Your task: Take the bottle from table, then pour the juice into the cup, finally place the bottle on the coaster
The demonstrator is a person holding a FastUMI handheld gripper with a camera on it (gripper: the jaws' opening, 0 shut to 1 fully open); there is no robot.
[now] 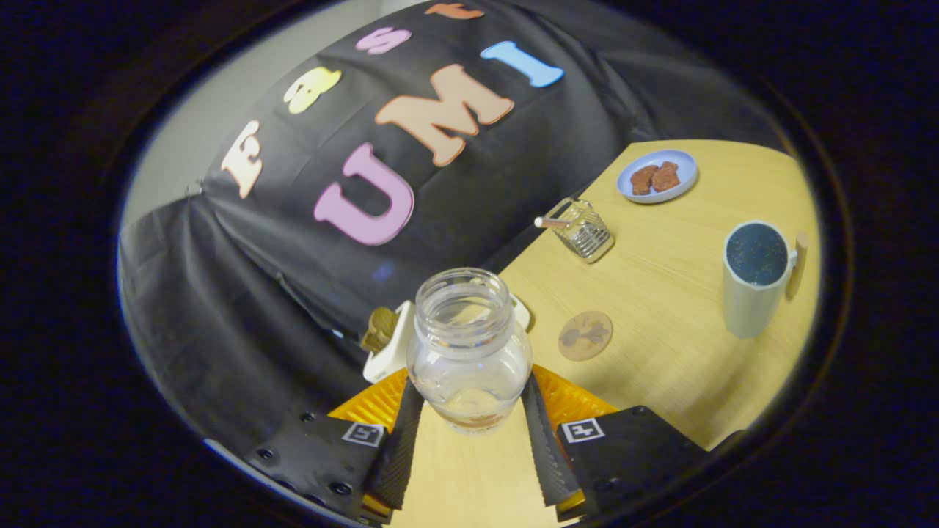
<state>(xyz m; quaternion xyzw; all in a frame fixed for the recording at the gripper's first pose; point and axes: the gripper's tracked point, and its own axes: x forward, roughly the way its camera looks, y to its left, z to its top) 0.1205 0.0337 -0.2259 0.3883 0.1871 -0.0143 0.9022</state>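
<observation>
Your gripper [469,418] has both fingers pressed against the sides of the clear, round-bodied glass bottle [469,352], closed only as far as the bottle's width allows. The bottle has no cap on its wide mouth and holds just a thin reddish-brown film of juice at the bottom; otherwise it looks empty. The view is tilted, so the light wooden bench [660,293] slants across it.

Beyond the bottle, at the bench's back edge by the black cloth wall, sits a white square dish [389,345] with a brown lump in it — mostly hidden behind the bottle. Just ahead and to the right of your fingers lies the round brown coaster [585,335], flat on the bench and apart from the bottle. Further right stands the pale cup with a wooden handle [755,279], filled with dark liquid. Near the back edge a ribbed clear glass tumbler [583,229] holds a thin stick — and past it, towards the far corner, a light blue plate [656,176] carries two brown pieces of food.
</observation>
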